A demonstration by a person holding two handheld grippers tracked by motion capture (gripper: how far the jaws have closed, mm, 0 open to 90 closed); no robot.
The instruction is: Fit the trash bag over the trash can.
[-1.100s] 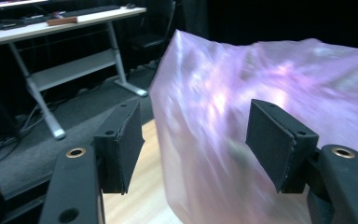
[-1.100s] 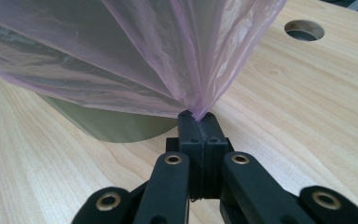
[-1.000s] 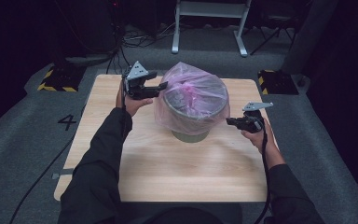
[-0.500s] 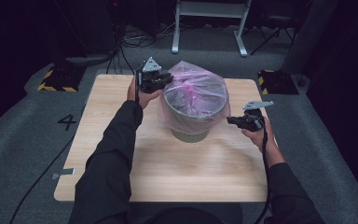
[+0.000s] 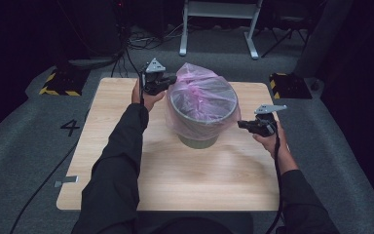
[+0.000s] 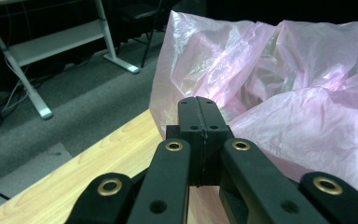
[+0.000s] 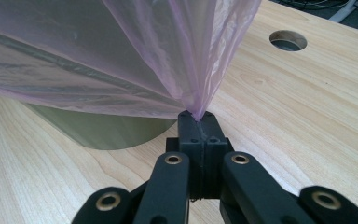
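Bin (image 5: pixel 197 130) mid-table (image 5: pixel 126 195), bag (image 5: pixel 199 92) in it, left gripper (image 5: pixel 168 80) behind-left, right gripper (image 5: pixel 243 125) right.

Bin (image 5: pixel 199 127) wall largely veiled by pink bag (image 5: pixel 202 95); inside the bin hidden by crumpled film.

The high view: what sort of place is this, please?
Probably a dim lab or recording studio, not a home: a bare wooden table on grey carpet, a floor marking "4", loose cables and white metal stand legs behind.

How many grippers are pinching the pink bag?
1 for certain: the right gripper grips the bag below the bin rim. The left gripper is shut at the bag's far-left edge; its grip is unclear.
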